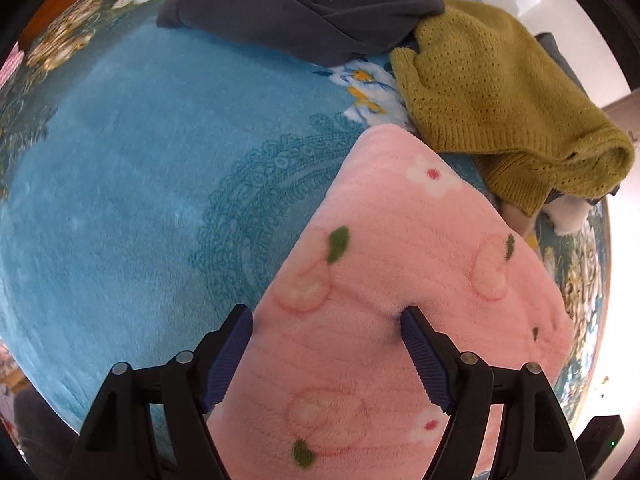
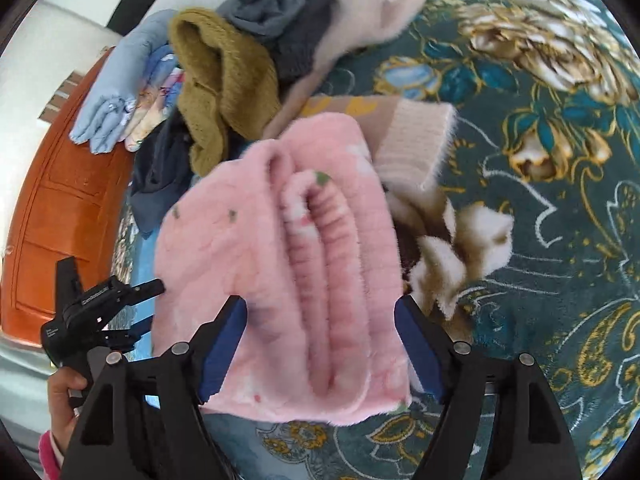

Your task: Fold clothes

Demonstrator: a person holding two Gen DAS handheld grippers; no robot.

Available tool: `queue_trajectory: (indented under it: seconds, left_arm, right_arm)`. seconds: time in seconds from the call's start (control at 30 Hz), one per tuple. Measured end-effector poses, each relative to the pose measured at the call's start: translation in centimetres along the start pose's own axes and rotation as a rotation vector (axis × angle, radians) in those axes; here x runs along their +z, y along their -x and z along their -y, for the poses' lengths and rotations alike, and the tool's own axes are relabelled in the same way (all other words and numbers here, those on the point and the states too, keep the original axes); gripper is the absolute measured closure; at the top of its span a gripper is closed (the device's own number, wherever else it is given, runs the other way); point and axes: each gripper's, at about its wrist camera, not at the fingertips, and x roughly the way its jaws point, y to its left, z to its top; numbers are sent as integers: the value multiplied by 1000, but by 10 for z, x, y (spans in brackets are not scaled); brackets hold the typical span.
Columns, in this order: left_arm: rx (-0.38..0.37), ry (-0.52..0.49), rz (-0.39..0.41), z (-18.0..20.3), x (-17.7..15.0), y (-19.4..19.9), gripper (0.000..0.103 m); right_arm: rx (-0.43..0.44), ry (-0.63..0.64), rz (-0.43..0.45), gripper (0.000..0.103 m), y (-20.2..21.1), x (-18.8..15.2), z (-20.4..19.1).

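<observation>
A pink fleece garment [image 1: 392,264] with peach and flower prints lies folded on the blue blanket [image 1: 120,168]. My left gripper [image 1: 326,320] is open, its jaws straddling the garment's near left edge; the right finger [image 1: 420,344] presses into the fleece. In the right wrist view the same pink garment [image 2: 288,264] shows as a thick folded stack with a ribbed cuff. My right gripper [image 2: 320,320] is open with its jaws wide on either side of the stack's end. The left gripper's body [image 2: 96,304] shows at the left, held in a hand.
A mustard knit sweater [image 1: 500,104] and a dark grey garment [image 1: 296,8] lie beyond the pink one. In the right wrist view a heap holds a mustard knit [image 2: 224,88], a grey garment [image 2: 280,16], pale pink fleece [image 2: 360,8], light blue clothes [image 2: 116,92] and a furry brown-white piece [image 2: 460,256]. An orange door [image 2: 60,208] stands left.
</observation>
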Motion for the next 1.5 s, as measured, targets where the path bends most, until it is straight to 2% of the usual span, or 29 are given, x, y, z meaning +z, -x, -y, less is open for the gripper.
queue_trajectory:
  seconds: [0.07, 0.17, 0.3, 0.5, 0.67, 0.73, 0.8, 0.87, 0.97, 1.07, 1.13, 1.27, 1.43, 1.5]
  left_arm:
    - [2, -4, -19, -2, 3, -3, 23]
    - [-45, 2, -63, -13, 6, -9, 22]
    - [-108, 10, -123, -28, 10, -16, 18]
    - [-192, -12, -166, -43, 2, -15, 17]
    - [-251, 13, -200, -58, -8, -16, 20]
    - [-279, 28, -199, -64, -11, -14, 25]
    - [-299, 35, -197, -65, -13, -11, 33]
    - [-306, 33, -196, -62, -15, -10, 46]
    - [-274, -1, -171, -50, -20, -6, 65]
    - [-278, -53, -114, -31, -28, 9, 74]
    - [-336, -93, -88, -11, -36, 20, 76]
    - [-429, -202, -116, 45, -57, 24, 77]
    - [-546, -339, -152, 116, -83, 28, 78]
    - [-567, -380, -177, 150, -95, 19, 78]
  right_arm:
    - [28, -40, -14, 25, -8, 2, 8]
    - [71, -72, -29, 18, -16, 4, 15]
    - [132, -63, -39, 18, -21, 9, 16]
    - [151, -16, -70, 17, -29, 16, 16]
    - [163, -54, -85, 17, -31, 16, 21]
    - [163, -60, -81, 23, -31, 15, 20]
    - [155, -52, -79, 38, -29, 15, 16]
    - [141, -38, -77, 46, -25, 15, 10]
    - [130, -30, -73, 57, -18, 16, 4]
    - [175, -42, -41, 63, -2, 18, 2]
    - [206, -47, -19, 64, 12, 19, 2]
    - [220, -37, 37, 65, 52, 23, 17]
    - [149, -35, 118, 65, 122, 38, 70]
    - [107, -29, 146, 65, 153, 46, 95]
